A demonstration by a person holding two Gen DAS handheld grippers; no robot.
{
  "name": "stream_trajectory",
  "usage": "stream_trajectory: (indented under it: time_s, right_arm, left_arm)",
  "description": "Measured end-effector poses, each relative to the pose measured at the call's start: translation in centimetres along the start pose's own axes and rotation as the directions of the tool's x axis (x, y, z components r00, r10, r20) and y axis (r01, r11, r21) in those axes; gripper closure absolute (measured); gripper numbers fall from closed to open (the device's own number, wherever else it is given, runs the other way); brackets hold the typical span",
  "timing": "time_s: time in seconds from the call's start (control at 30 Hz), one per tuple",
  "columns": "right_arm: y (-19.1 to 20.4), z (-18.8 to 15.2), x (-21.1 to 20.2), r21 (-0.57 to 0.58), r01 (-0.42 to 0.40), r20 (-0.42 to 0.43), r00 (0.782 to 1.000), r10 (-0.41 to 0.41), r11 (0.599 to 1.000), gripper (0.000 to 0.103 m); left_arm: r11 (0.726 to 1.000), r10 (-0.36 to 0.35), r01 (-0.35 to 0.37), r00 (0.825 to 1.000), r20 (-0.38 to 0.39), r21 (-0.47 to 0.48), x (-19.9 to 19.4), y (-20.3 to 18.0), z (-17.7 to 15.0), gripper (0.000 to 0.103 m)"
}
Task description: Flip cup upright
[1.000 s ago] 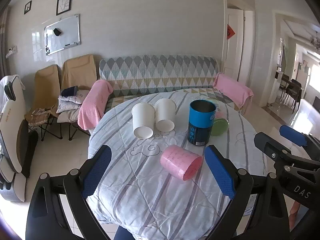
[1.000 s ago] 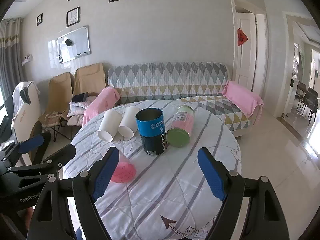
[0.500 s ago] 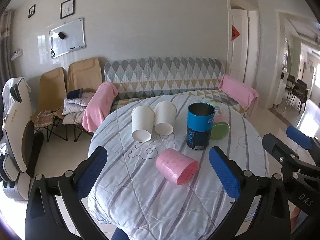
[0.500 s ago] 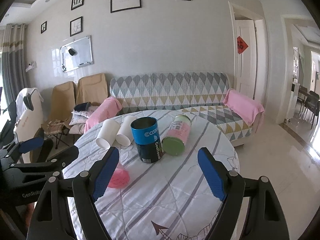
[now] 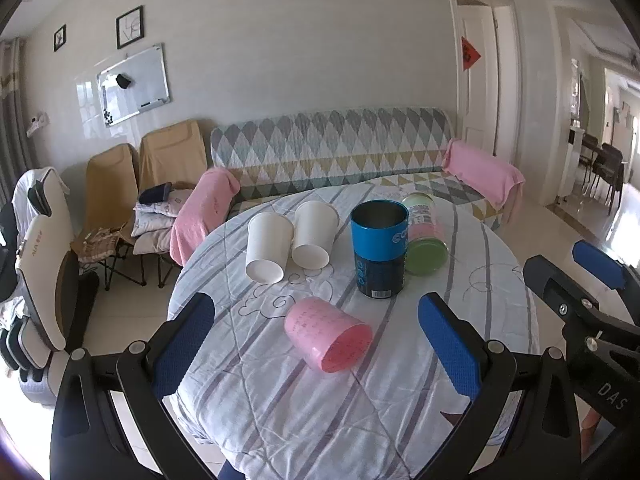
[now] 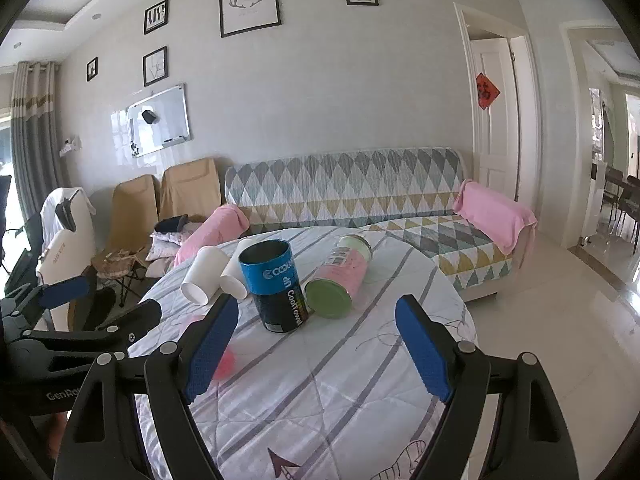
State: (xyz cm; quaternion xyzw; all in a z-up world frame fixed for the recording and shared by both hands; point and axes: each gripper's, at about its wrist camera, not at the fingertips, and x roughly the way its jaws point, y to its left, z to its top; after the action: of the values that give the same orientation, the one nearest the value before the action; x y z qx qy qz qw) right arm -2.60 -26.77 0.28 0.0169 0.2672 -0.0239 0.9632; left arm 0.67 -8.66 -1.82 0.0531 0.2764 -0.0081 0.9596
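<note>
The pink cup (image 5: 327,333) is lying sideways between the wide-open, empty left gripper (image 5: 316,346) fingers; the right gripper (image 6: 316,354) is gaping empty too

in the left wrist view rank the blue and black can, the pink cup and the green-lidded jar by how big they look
1. Upright blue and black can, largest.
2. Pink plastic cup lying on its side; it is nearer the camera, so its rank is unsure.
3. Green-lidded jar lying down, partly hidden behind the can, smallest.

A home living room: patterned sofa (image 6: 344,188), framed pictures (image 6: 249,5) (plus a whiteboard (image 6: 158,120)), cloth-covered round table (image 6: 360,380).
</note>
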Motion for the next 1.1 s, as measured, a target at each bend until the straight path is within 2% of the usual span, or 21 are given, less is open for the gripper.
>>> stream_trajectory:
  time_s: [0.47, 1.1]
  right_arm:
    - [-1.6, -0.4, 0.6, 0.011, -0.024, 0.005, 1.0, 0.024, 1.0, 0.021]
    - [-2.1, -0.3, 0.4, 0.005, -0.027, 0.019, 0.999, 0.027, 1.0, 0.021]
  left_arm:
    - [0.999, 0.03, -0.03, 1.0, 0.011, 0.016, 0.2, -1.4, 0.1, 0.0]
    - [0.999, 0.03, -0.03, 1.0, 0.008, 0.014, -0.1, -1.6, 0.3, 0.0]
